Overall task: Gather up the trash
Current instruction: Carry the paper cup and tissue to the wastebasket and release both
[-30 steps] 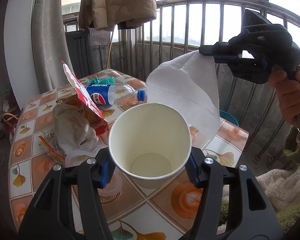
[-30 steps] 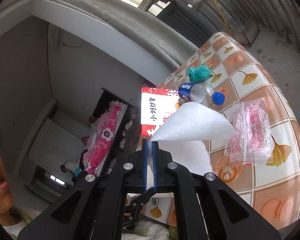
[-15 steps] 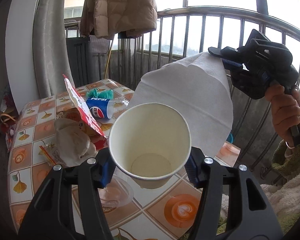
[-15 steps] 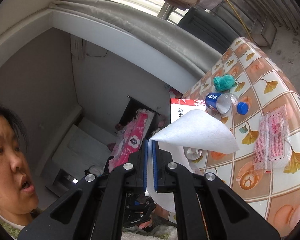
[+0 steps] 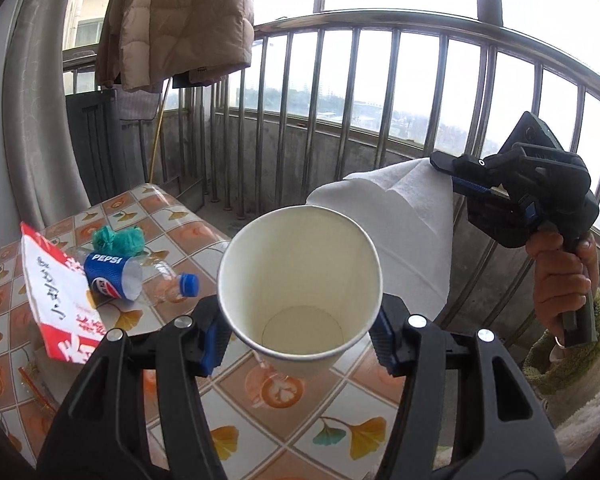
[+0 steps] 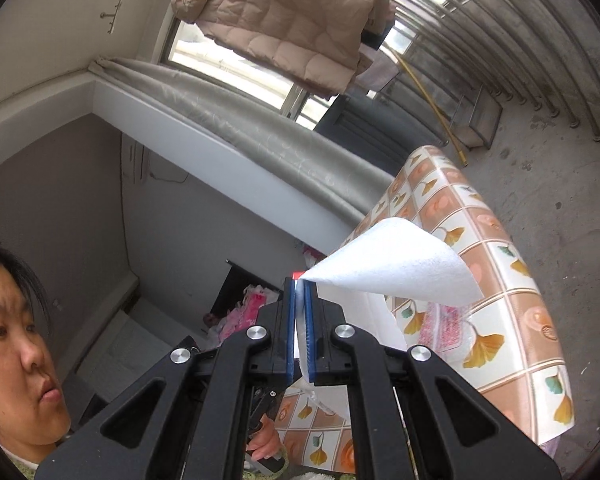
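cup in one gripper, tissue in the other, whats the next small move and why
Probably bring the right gripper over the paper cup and lower the tissue into its mouth. The cup is empty, held mouth up in the left gripper, and the tissue hangs pinched beside it, so stuffing it in merges two pieces of trash.

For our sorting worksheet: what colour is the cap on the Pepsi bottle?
Blue, on the bottle cap; the left wrist view shows it best.

Railing (image 5: pixel 380 152) close behind, tissue (image 5: pixel 412 240) draped beside cup (image 5: pixel 300 276), littered table (image 5: pixel 284 432) below
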